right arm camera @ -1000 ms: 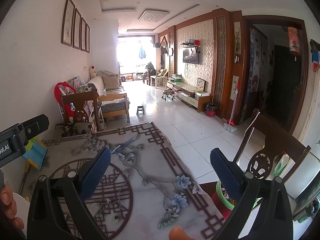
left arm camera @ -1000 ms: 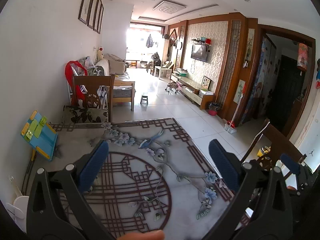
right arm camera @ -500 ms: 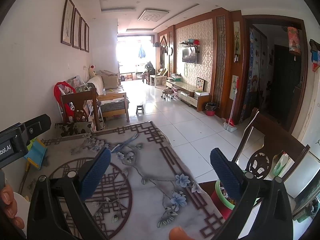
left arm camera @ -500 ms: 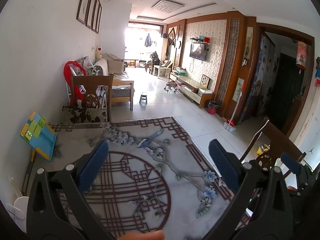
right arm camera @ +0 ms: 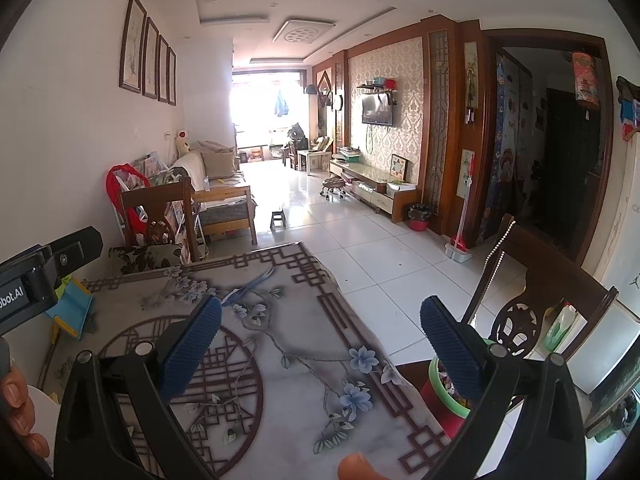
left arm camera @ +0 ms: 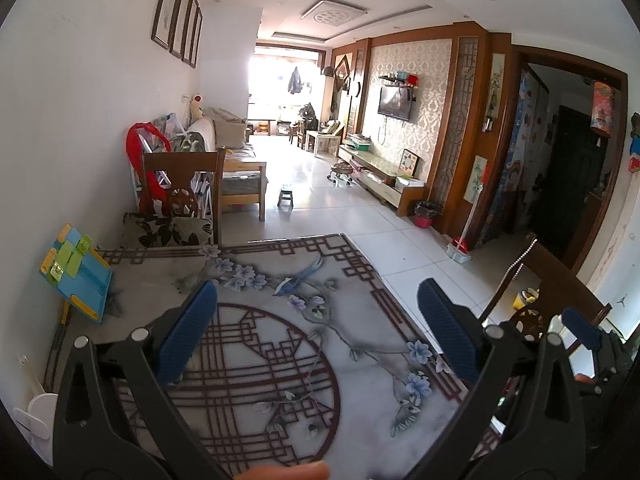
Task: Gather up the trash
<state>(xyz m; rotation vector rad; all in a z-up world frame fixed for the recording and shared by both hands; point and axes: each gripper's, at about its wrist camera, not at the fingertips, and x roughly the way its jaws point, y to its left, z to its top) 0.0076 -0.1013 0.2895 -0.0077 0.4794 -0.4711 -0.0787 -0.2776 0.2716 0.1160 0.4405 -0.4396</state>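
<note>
We held the left gripper (left arm camera: 318, 328) and right gripper (right arm camera: 320, 340) above the patterned worktop (left arm camera: 360, 420), fingers spread wide, gripping nothing.

Four framed pictures (left arm camera: 176, 14) hang in a row on the wall. Two wooden chairs (right arm camera: 160, 216) stand at one table (right arm camera: 280, 320). There are one television (right arm camera: 377, 109) and one small stool (left arm camera: 286, 197).

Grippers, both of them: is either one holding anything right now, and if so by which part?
Nothing is held. The left gripper and the right gripper both stand open above the patterned table, with only the tabletop showing between their blue pads.
</note>
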